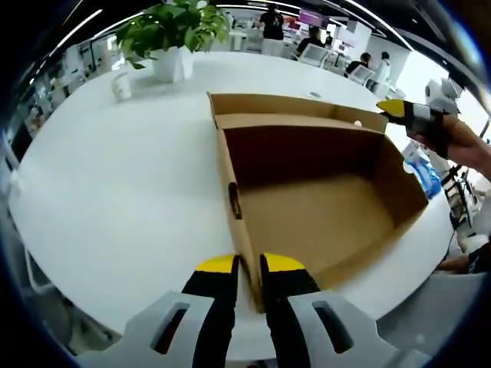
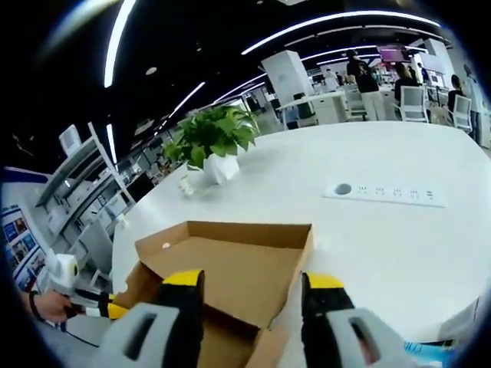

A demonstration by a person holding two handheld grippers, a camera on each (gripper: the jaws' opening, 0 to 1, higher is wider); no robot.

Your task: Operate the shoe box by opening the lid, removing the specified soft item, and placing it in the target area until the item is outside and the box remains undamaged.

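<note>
The brown cardboard shoe box (image 1: 322,207) stands open on the white table (image 1: 115,192), and its inside is bare. Its lid (image 1: 284,107) is folded back on the far side. My left gripper (image 1: 249,267) is at the box's near corner, its black-and-yellow fingers shut on the box wall. A blue-and-white packet (image 1: 423,172) lies on the table just outside the box's right wall. A hand holds my right gripper (image 1: 406,111) above that side. In the right gripper view, my right gripper (image 2: 253,284) is open over the lid (image 2: 230,261), holding nothing. The left gripper (image 2: 92,307) shows at lower left.
A potted plant (image 1: 173,38) (image 2: 215,142) and a small white cup (image 1: 121,84) (image 2: 184,184) stand at the table's far side. A power strip (image 2: 383,192) is set into the table. People and office chairs are in the background.
</note>
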